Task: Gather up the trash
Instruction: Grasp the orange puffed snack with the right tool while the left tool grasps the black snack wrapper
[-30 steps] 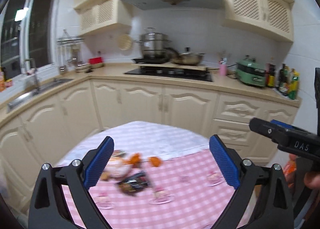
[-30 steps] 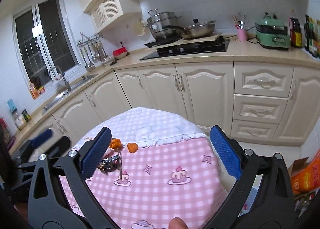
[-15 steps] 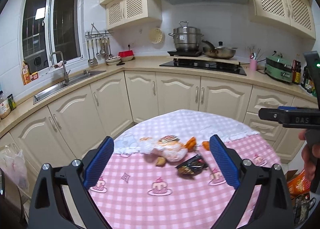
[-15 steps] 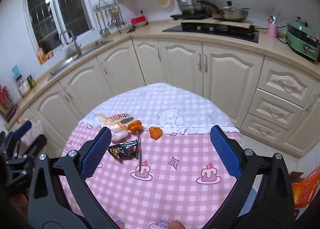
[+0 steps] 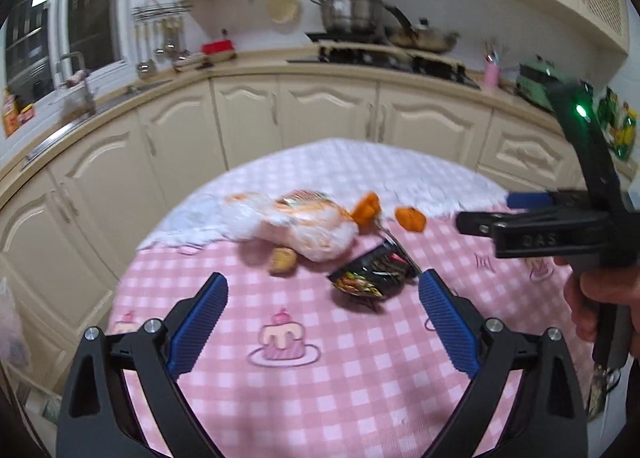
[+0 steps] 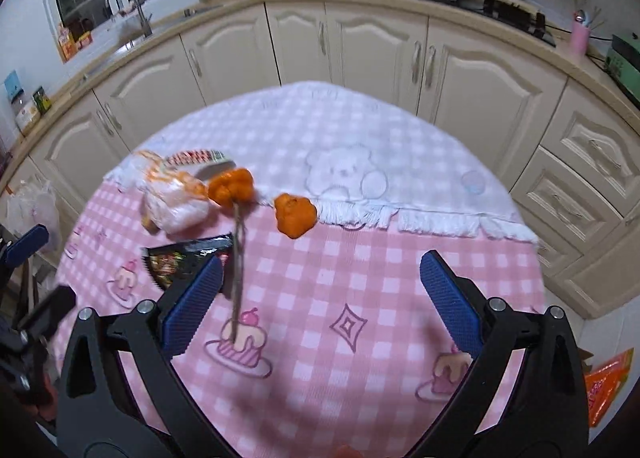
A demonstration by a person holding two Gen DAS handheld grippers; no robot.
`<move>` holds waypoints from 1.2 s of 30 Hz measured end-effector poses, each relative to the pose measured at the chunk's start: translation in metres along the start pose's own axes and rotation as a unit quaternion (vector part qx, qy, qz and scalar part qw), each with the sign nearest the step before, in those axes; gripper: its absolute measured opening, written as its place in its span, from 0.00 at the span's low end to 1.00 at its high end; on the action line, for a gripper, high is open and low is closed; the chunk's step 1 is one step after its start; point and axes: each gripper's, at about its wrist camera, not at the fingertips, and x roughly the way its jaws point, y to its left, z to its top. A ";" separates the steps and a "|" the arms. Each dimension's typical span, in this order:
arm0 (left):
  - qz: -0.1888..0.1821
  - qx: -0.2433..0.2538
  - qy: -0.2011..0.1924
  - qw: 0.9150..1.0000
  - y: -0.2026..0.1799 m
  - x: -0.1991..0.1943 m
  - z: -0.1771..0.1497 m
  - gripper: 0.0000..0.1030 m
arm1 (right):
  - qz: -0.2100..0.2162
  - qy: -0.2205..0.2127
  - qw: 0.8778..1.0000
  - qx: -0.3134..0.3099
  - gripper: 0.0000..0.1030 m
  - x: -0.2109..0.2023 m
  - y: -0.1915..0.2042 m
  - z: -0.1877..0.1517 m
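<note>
Trash lies on the round table with the pink checked cloth [image 5: 320,378] [image 6: 360,298]. There is a crumpled white and orange bag [image 5: 304,224] [image 6: 176,198], a black snack wrapper [image 5: 370,274] [image 6: 184,258], two orange peel lumps [image 5: 369,209] [image 5: 410,218] [image 6: 233,188] [image 6: 295,214], a thin wooden skewer [image 6: 238,262] and a small brown piece [image 5: 283,260]. My left gripper [image 5: 322,322] is open and empty, above the table short of the wrapper. My right gripper [image 6: 318,302] is open and empty; its left finger [image 6: 192,306] overlaps the wrapper and skewer in view. It also shows at the right of the left wrist view [image 5: 532,226].
Cream kitchen cabinets [image 5: 320,114] and a counter curve behind the table, with a sink [image 5: 76,90] at left and a hob with pots [image 5: 360,18]. A white plastic bag [image 6: 32,202] hangs at the far left. An orange packet [image 6: 604,382] lies on the floor at right.
Both grippers have moved down and forward toward the table, so the trash looks larger and closer. Both remain open.
</note>
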 end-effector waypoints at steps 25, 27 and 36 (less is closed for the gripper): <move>-0.061 0.058 0.092 0.992 -0.041 0.099 0.002 0.91 | 0.036 0.015 0.999 0.003 0.32 0.035 -0.018 0.003; -0.067 0.053 0.094 0.992 -0.042 0.101 0.000 0.91 | 0.039 0.010 0.999 0.014 0.32 0.023 -0.026 -0.004; -0.086 0.025 0.101 0.991 -0.034 0.102 -0.002 0.49 | 0.044 -0.006 0.998 0.036 0.32 -0.009 -0.038 -0.018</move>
